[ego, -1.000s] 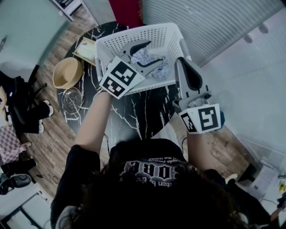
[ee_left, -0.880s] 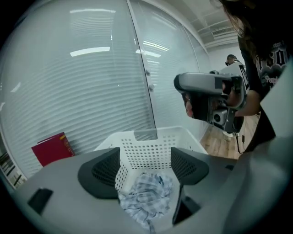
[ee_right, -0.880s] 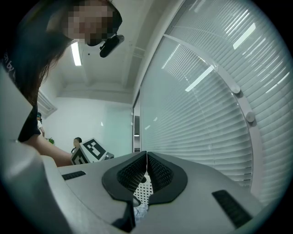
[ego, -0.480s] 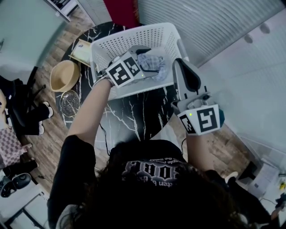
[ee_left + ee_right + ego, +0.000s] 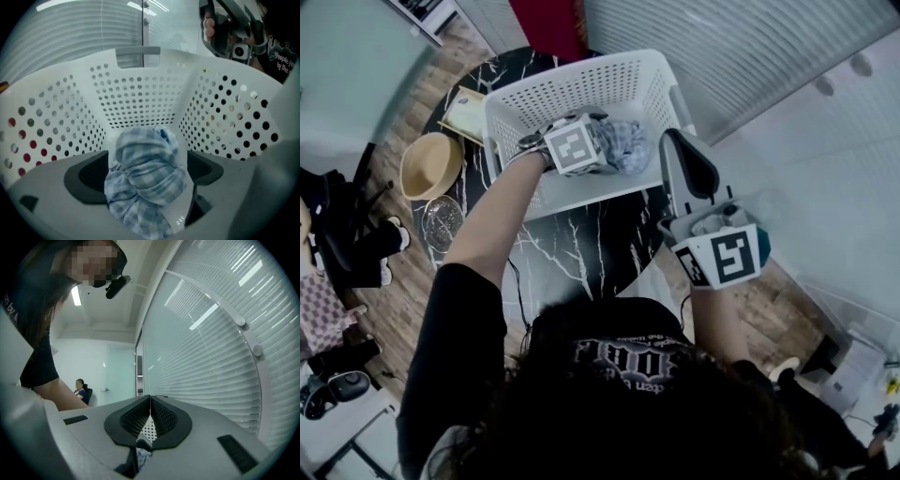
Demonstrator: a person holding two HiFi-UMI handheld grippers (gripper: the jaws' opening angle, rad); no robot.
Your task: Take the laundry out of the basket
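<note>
Item: blue-and-white checked cloth [image 5: 143, 187], which lay bunched inside a white perforated plastic laundry basket [image 5: 572, 89].
Left gripper [image 5: 146, 164]: jaws were opening wide, with the cloth between them.
Right gripper [image 5: 150, 404]: jaws were together and empty, beside the basket's right wall.
Writing: white print on the person's black T-shirt [image 5: 628, 361] was illegible.
Surface: round black marble table with white veins [image 5: 581, 239].
Room: wood-plank floor [image 5: 403, 272] and white slatted blinds [image 5: 741, 47].
Hidden: in the head view, part of the cloth sat behind the left gripper's marker cube.

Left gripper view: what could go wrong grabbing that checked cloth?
The left hand-held gripper is opening its jaws around the bunched checked cloth; closing might pinch only a fold and slip. The basket is unheld, the right hand-held gripper shut beside it, so lifting may drag it.
</note>
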